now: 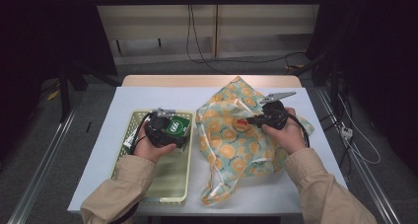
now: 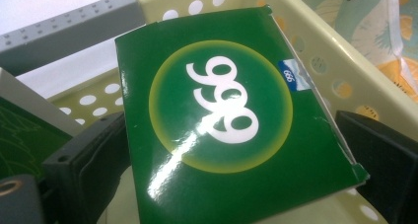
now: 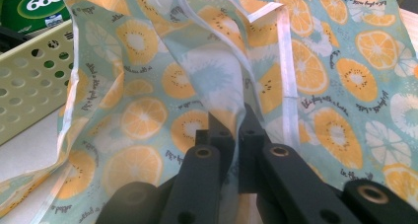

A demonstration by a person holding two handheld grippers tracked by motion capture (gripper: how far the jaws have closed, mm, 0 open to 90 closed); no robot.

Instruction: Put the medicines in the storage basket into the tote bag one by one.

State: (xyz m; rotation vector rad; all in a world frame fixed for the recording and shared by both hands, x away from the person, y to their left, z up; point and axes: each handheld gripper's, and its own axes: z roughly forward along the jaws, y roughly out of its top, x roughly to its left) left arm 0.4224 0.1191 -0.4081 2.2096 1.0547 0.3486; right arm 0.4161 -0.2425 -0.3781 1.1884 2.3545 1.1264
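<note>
Dim room, pale table (image 1: 296, 184) with a wood edge at the far side. Fruit-print cloth bag (image 1: 231, 135) lies right of centre, its rim pinched in the clenched right gripper (image 1: 256, 119). Yellow perforated basket (image 1: 172, 184) sits on the left. Above it the left gripper (image 1: 170, 128) grasps a green box (image 2: 231, 130) between its jaws.

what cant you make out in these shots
- Inside of the fruit-print bag: high view and right gripper view, its own folded cloth covers it.
- Left gripper: high view, the hand and the green box hide its fingers.
- Second green item: left gripper view, cut off by the left edge.
- Small print on the box's blue label: too small.
- Near end of the yellow basket: high view, partly covered by the left sleeve.
</note>
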